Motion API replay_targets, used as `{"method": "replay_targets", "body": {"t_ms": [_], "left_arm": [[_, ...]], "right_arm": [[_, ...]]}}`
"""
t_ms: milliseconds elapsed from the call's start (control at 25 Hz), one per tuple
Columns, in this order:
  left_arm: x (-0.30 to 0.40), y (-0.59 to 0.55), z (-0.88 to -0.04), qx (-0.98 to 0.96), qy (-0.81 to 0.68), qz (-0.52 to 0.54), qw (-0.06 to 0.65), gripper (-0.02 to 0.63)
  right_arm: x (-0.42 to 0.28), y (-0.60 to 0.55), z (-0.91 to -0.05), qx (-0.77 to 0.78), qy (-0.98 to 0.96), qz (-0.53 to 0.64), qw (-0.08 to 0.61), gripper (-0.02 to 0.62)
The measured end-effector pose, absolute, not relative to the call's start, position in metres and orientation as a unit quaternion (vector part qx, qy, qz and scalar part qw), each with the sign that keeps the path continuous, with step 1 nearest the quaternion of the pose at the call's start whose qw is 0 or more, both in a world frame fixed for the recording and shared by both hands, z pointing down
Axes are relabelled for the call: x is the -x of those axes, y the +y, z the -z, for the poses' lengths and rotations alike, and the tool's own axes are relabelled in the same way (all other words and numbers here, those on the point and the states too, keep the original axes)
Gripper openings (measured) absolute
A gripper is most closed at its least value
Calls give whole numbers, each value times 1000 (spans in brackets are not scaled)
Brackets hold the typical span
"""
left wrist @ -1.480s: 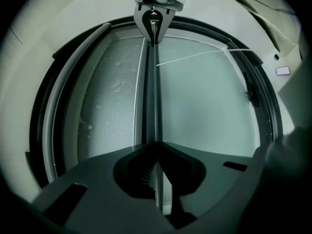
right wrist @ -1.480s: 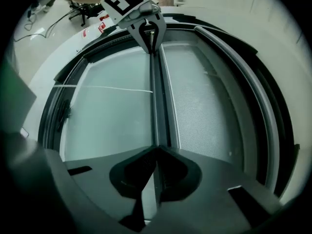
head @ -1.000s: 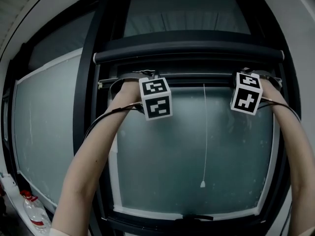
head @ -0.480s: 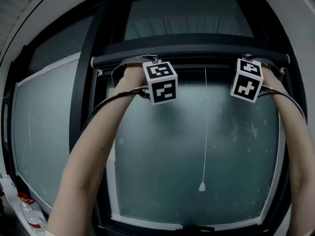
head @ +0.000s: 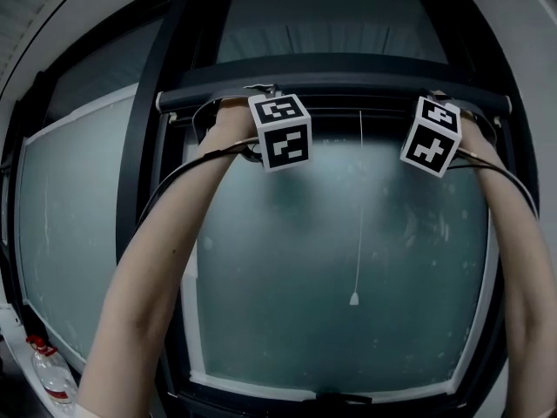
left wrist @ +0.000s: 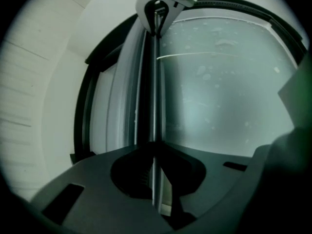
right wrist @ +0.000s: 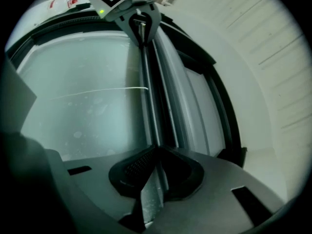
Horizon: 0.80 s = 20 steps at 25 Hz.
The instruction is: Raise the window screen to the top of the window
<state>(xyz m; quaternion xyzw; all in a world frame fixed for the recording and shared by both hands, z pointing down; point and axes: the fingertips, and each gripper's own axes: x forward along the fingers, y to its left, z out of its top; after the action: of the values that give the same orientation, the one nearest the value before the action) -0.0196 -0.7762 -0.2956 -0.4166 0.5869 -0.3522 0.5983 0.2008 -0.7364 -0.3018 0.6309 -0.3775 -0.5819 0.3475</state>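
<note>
The window screen's thin bottom rail (head: 348, 111) sits just under the dark roller housing (head: 331, 94) at the window's top. My left gripper (head: 248, 111) is shut on the rail's left part, and the rail runs edge-on between its jaws (left wrist: 155, 147). On the rail's right part my right gripper (head: 441, 104) is shut too, the rail pinched in its jaws (right wrist: 157, 152). Each gripper view shows the other gripper far along the rail (left wrist: 158, 4) (right wrist: 139, 13). In the head view the marker cubes hide both sets of fingertips.
A white pull cord (head: 359, 207) hangs down the frosted pane (head: 348, 259) and ends in a small weight (head: 354, 299). Dark frame posts (head: 144, 190) flank the window, with another pane to the left. A plastic bottle (head: 52, 377) stands at the bottom left.
Both grippers have lifted the rail upward, from well below the roller housing to right beneath it. The cord's weight has risen with it.
</note>
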Motion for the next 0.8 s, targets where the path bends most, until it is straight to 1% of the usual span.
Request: {"method": "replay_targets", "body": {"t_ms": [40,80,120,200,240,280,360,560,600,720,800], "left_arm": [[20,-772,297,429,597,313,602,20],[22,-767,296,457,606,262,596,21],[25,-764,290,504,612,204,575,21],[27,-759,261,630,598,73,489,15],[27,-756,240,685,580,8,440,15],[26,-753,213,725,562,-47,395,15],[26,-750,136,764,541,-99,338,15],[36,-742,-69,761,572,-84,294,15],[36,-740,-107,765,576,-85,274,15],[35,-726,-221,784,584,-79,198,15],[32,-710,-280,801,576,-67,150,15]], "right_arm": [[-199,-728,303,-643,-389,588,299,31],[-197,-718,302,-652,-409,594,234,31],[-194,-706,296,-656,-435,596,159,31],[-194,-687,272,-649,-500,572,24,31],[-196,-682,254,-641,-534,551,-24,31],[-197,-681,230,-631,-568,526,-57,31],[-198,-683,168,-609,-629,474,-89,31],[-196,-672,-15,-575,-723,322,-205,31],[-194,-673,-58,-576,-736,288,-207,31],[-185,-672,-191,-587,-766,208,-159,31],[-181,-661,-261,-587,-784,140,-145,31]]}}
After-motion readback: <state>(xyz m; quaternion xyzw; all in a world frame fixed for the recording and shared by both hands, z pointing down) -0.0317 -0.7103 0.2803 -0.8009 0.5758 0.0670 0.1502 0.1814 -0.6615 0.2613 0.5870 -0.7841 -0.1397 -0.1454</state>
